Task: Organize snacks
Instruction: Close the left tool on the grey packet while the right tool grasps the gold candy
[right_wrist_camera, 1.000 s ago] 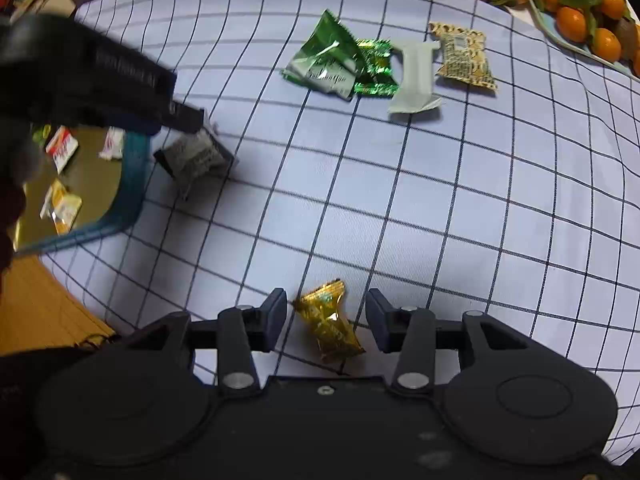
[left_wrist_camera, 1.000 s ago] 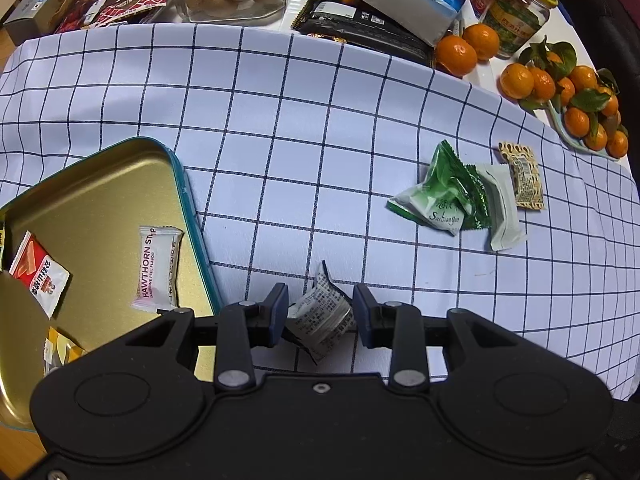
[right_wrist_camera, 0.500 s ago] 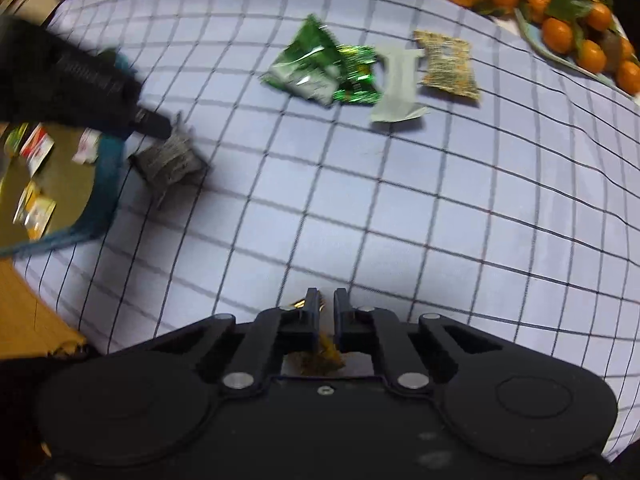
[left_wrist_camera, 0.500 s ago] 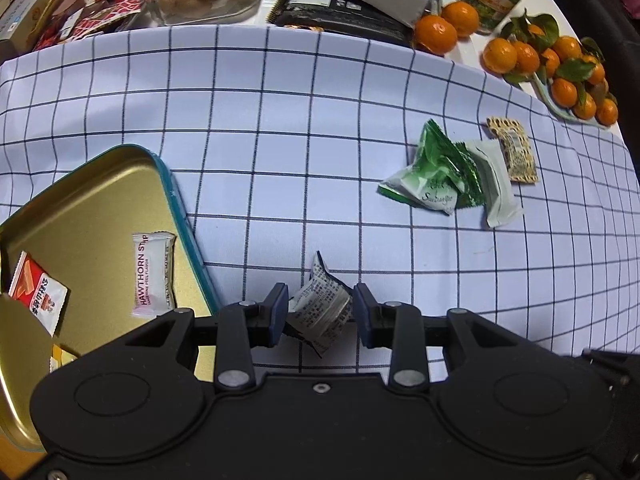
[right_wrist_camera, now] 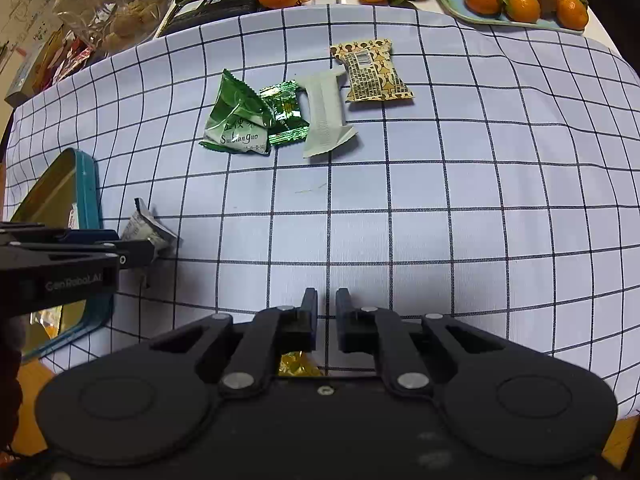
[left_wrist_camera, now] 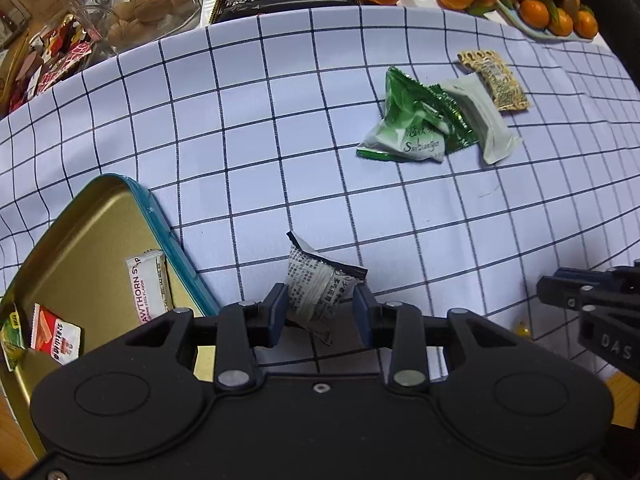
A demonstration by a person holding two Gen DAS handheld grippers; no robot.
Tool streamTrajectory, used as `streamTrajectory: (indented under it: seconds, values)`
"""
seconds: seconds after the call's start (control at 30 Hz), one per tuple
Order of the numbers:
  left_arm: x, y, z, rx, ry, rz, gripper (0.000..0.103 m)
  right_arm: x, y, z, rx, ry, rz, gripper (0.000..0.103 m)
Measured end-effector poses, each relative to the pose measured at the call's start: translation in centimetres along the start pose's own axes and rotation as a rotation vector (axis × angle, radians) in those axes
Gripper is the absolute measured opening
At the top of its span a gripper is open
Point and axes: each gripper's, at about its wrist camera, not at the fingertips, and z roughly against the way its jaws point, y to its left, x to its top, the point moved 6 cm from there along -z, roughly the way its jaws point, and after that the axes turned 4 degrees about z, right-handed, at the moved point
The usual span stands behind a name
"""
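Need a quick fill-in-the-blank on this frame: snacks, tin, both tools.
1. The left tool holds a grey printed snack packet next to the gold ____.
2. The right tool is shut on a ____ candy.
3. The packet already in the tin reads "____ STRIP".
4. The fruit on the blue tray is ____.

Missing: tin; gold; HAWTHORN; oranges

Both grippers are matte black plastic with broad bodies bearing two round, shallow discs. Silver rivets pin the angled linkage arms, and a small screw sits at the centre. The left gripper (left_wrist_camera: 319, 308) has dark blue finger pads (left_wrist_camera: 277, 312); seen from the side it carries pale lettering reading "GenRobot.AI". The right gripper (right_wrist_camera: 326, 312) has black fingers, and its side shows "DAS".
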Motion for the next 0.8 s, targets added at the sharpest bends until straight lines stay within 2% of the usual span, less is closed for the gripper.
streamTrajectory:
  seconds: [0.07, 0.17, 0.43, 0.53, 0.8]
  values:
    - [0.2, 0.2, -0.3, 0.006, 0.005, 0.008, 0.045, 0.0, 0.2, -0.1, 0.001, 0.005, 0.005, 0.016]
    - [0.4, 0.3, -0.5, -0.02, 0.01, 0.024, 0.052, -0.1, 0.5, -0.1, 0.014, 0.006, 0.016, 0.016]
    - [0.2, 0.8, 0.1, -0.028, -0.011, 0.041, 0.052, 0.0, 0.0, 0.5, 0.026, -0.011, 0.018, 0.025]
    - [0.4, 1.1, 0.2, 0.001, -0.033, 0.039, 0.052, 0.0, -0.1, 0.6, 0.024, -0.014, 0.015, 0.025]
    - [0.2, 0.4, -1.1, 0.006, 0.006, 0.024, 0.052, -0.2, 0.3, 0.8, 0.037, -0.011, 0.034, 0.029]
